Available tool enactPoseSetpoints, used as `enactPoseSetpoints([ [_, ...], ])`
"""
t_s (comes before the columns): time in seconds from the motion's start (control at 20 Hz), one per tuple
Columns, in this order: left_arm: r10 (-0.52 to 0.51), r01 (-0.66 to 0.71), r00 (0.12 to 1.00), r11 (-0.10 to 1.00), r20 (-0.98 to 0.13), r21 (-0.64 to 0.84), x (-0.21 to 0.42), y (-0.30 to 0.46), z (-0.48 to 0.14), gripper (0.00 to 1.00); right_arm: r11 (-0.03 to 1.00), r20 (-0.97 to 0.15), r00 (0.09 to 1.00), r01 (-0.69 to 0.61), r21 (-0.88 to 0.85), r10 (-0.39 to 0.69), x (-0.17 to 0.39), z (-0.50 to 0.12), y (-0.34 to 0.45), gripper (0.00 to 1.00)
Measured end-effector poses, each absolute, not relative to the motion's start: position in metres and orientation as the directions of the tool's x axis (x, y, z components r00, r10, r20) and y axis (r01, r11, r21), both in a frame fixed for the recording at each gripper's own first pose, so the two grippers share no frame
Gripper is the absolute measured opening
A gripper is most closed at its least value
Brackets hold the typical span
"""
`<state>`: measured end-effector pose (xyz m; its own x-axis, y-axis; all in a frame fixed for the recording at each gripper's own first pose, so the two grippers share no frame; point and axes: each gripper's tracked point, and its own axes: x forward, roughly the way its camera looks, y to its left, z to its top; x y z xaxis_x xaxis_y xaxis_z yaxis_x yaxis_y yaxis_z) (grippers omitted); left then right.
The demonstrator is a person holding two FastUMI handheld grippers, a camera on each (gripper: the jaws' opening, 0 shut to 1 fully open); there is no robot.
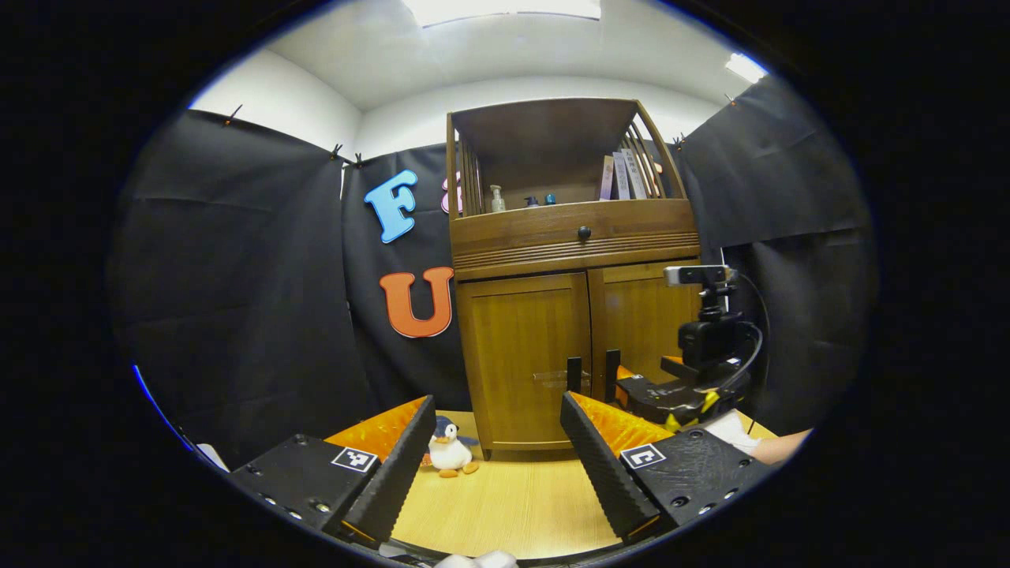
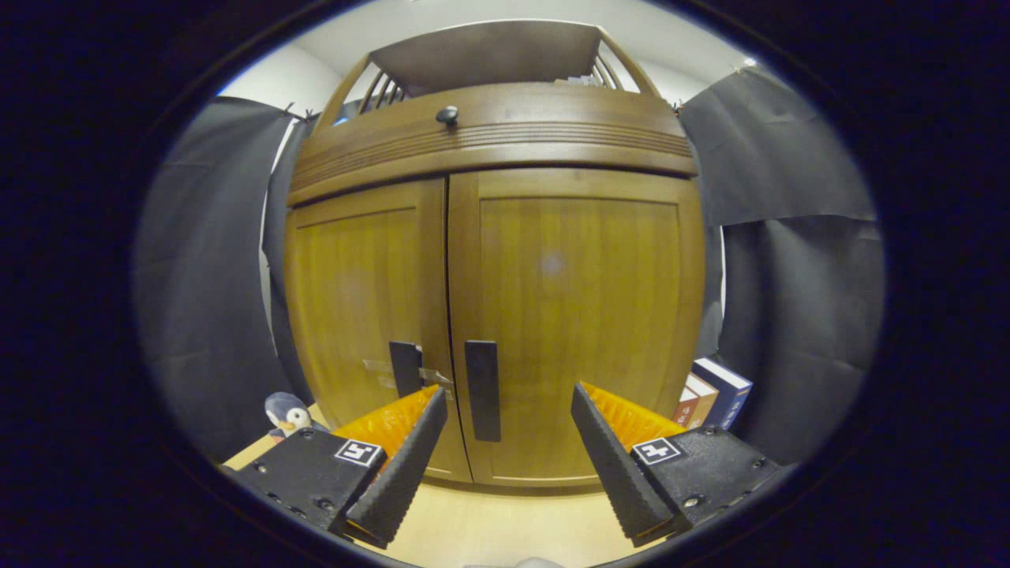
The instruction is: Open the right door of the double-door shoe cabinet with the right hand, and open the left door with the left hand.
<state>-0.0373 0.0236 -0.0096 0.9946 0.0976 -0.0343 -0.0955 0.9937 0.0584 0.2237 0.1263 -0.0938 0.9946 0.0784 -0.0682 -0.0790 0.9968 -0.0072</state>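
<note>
Right gripper view: my right fingers [image 2: 505, 461] apart, near right door handle [image 2: 482, 390]; both doors closed. Left fingers [image 1: 497, 465] apart, well back; penguin [image 1: 450, 454] on tabletop [image 1: 505, 505].

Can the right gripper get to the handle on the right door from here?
Probably yes. The right gripper is open, close to the closed right door, and its handle stands between the fingers with nothing in front.
</note>
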Motion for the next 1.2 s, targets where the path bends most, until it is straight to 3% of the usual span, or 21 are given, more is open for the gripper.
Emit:
enactPoseSetpoints([
  [0.15,0.113,-0.11,0.993,0.993,-0.047,0.048,-0.035,0.02,-0.012,0.96,0.997,-0.1,0.992,-0.078,-0.016,0.076,0.261,-0.109,0.133,0.99],
  [0.45,0.135,-0.133,0.988,0.991,-0.072,0.03,-0.025,0.019,-0.02,0.96,0.996,-0.149,0.985,-0.087,-0.004,0.085,0.299,-0.125,0.143,0.88],
  [0.6,0.143,-0.142,0.987,0.99,-0.075,0.027,-0.022,0.021,-0.022,1.0,0.996,-0.145,0.986,-0.087,-0.006,0.085,0.309,-0.125,0.146,0.74],
  [0.65,0.145,-0.143,0.987,0.989,-0.075,0.026,-0.021,0.022,-0.022,0.96,0.996,-0.142,0.986,-0.087,-0.007,0.085,0.311,-0.124,0.147,0.7],
  [0.8,0.15,-0.149,0.986,0.989,-0.075,0.025,-0.022,0.024,-0.021,1.0,0.996,-0.145,0.985,-0.091,-0.008,0.088,0.313,-0.124,0.151,0.53],
  [0.9,0.156,-0.155,0.985,0.988,-0.074,0.021,-0.022,0.026,-0.021,0.96,0.996,-0.146,0.986,-0.09,-0.019,0.086,0.314,-0.123,0.153,0.43],
  [1.0,0.161,-0.161,0.984,0.987,-0.076,0.016,-0.024,0.029,-0.022,0.96,0.996,-0.148,0.986,-0.084,-0.024,0.079,0.315,-0.124,0.151,0.37],
  [1.2,0.169,-0.169,0.983,0.986,-0.074,0.015,-0.029,0.036,-0.023,0.96,0.995,-0.163,0.983,-0.093,-0.017,0.089,0.31,-0.125,0.151,0.35],
])
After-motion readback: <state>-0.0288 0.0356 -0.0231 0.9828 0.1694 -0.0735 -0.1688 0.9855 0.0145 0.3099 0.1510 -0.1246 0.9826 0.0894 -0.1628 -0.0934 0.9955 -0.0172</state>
